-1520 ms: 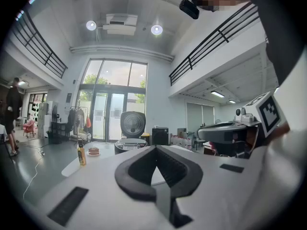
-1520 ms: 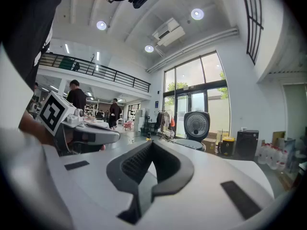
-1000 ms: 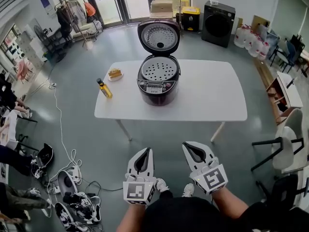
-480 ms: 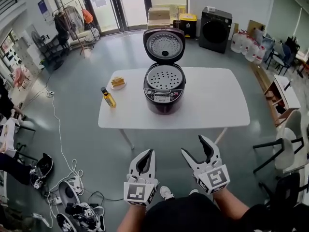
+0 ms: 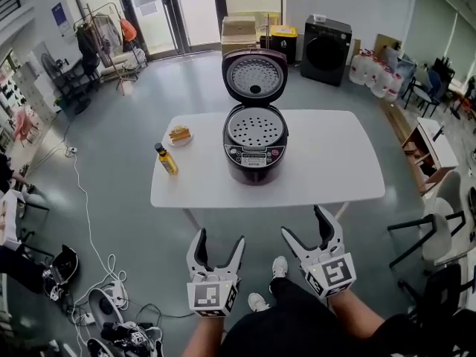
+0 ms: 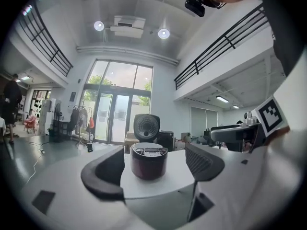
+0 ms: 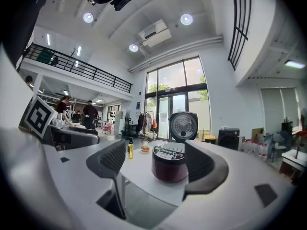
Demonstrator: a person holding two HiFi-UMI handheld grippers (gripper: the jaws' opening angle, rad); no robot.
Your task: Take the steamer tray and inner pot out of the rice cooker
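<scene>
A dark red rice cooker (image 5: pixel 254 149) stands on the white table (image 5: pixel 335 162) with its lid (image 5: pixel 254 75) swung up. Inside its mouth lies the perforated steamer tray (image 5: pixel 255 127); the inner pot beneath is hidden. Both grippers hover over the floor in front of the table, well short of the cooker. My left gripper (image 5: pixel 216 243) has its jaws opening, nothing between them. My right gripper (image 5: pixel 309 223) has its jaws opening too, also empty. The cooker (image 6: pixel 148 161) shows ahead between the left jaws, and the cooker (image 7: pixel 169 164) ahead between the right jaws.
A yellow oil bottle (image 5: pixel 164 159) and a small plate of food (image 5: pixel 178 134) sit on the table's left part. Cables and bags (image 5: pixel 111 311) litter the floor at lower left. Chairs (image 5: pixel 439 229) stand to the right, a washing machine (image 5: pixel 325 40) and boxes behind.
Both grippers went from shut to wide open, the right one first. The table and cooker have come closer as the person stepped forward.
</scene>
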